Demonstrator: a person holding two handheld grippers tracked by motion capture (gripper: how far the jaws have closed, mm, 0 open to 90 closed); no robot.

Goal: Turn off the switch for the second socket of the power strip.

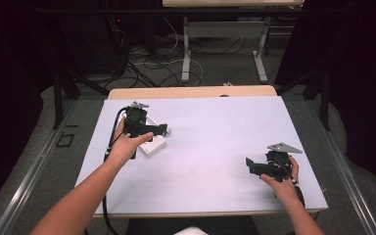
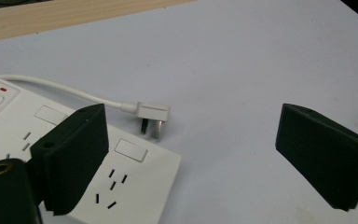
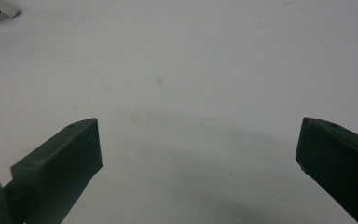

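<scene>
A white power strip [image 2: 135, 177] with a switch and several sockets lies flat on the white sheet. Its white plug [image 2: 153, 112] rests prongs-down just past the strip's end, on a thin white cable. My left gripper [image 2: 191, 154] hovers over that end, open, with only bare sheet between its jaws. In the high view the left gripper [image 1: 161, 129] sits above the power strip [image 1: 154, 145] at the table's left. My right gripper [image 1: 251, 165] is at the right front, open. In the right gripper view the right gripper [image 3: 198, 154] holds nothing and the plug [image 3: 2, 10] shows at the far top left.
The white sheet [image 1: 215, 132] covers most of the table, with a wooden strip [image 1: 191, 92] along the far edge. Beyond it the floor holds cables and the legs of another table [image 1: 186, 58]. Dark curtains close off both sides.
</scene>
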